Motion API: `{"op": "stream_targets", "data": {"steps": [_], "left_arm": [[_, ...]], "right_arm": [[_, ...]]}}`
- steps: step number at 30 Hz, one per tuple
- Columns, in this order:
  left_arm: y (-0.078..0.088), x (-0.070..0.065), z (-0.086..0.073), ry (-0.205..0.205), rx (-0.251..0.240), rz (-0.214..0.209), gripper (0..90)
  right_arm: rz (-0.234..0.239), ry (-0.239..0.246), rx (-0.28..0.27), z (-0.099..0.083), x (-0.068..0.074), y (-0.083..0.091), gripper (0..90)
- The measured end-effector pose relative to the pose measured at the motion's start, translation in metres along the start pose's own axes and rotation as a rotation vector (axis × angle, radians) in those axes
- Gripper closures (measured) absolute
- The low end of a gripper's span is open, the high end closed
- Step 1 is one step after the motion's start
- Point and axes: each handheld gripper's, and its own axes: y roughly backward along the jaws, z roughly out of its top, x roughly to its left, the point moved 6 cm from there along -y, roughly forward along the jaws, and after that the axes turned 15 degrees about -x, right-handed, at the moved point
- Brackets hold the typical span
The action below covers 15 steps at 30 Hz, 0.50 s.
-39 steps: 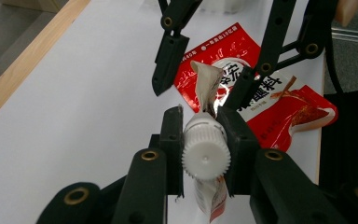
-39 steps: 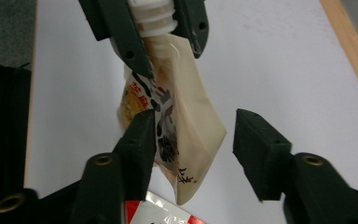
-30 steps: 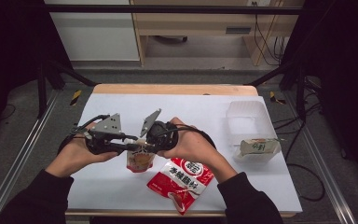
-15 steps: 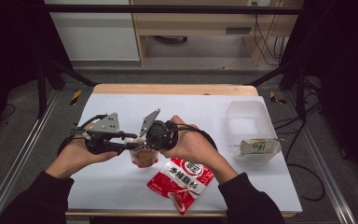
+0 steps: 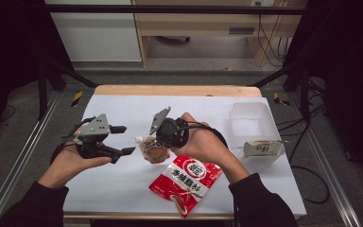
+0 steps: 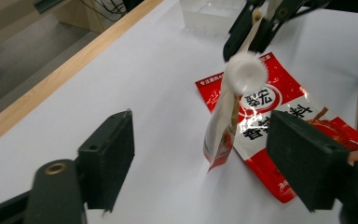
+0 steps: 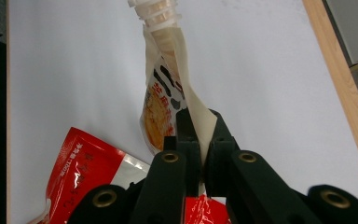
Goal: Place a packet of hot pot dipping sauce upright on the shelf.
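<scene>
A small spouted pouch (image 5: 153,150) with orange print and a white cap (image 6: 245,73) stands upright near the table's middle. My right gripper (image 5: 163,142) is shut on its rear edge, and the right gripper view shows the jaws (image 7: 200,135) pinching the beige seam of the pouch (image 7: 163,98). My left gripper (image 5: 126,140) is open, a short way left of the pouch and apart from it. In the left gripper view the pouch (image 6: 221,135) stands beyond the wide-spread jaws (image 6: 203,156). A red flat pouch (image 5: 186,182) lies in front of it.
The white table (image 5: 123,189) has a wooden far edge (image 5: 179,90). A clear plastic tub (image 5: 248,116) sits at the back right. A small pale pouch (image 5: 262,149) lies on its side near the right edge.
My left gripper has let go at the pouch's cap, opened wide and drawn back to the left. The right gripper still holds the pouch, shifted slightly.
</scene>
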Motion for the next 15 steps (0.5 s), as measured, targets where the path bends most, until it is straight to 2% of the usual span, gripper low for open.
{"op": "stream_targets", "data": {"steps": [6,10,15], "left_arm": [[0.005,0.001,-0.019,0.021,0.012,0.054,15.7],[0.008,-0.002,-0.037,0.030,0.013,0.088,13.2],[0.010,-0.004,-0.060,0.059,0.017,0.118,10.8]], "right_arm": [[-0.020,0.006,-0.018,-0.002,-0.005,0.010,87.5],[-0.033,0.003,-0.025,-0.003,-0.008,0.017,87.5],[-0.051,0.004,-0.024,-0.006,-0.012,0.027,87.4]]}}
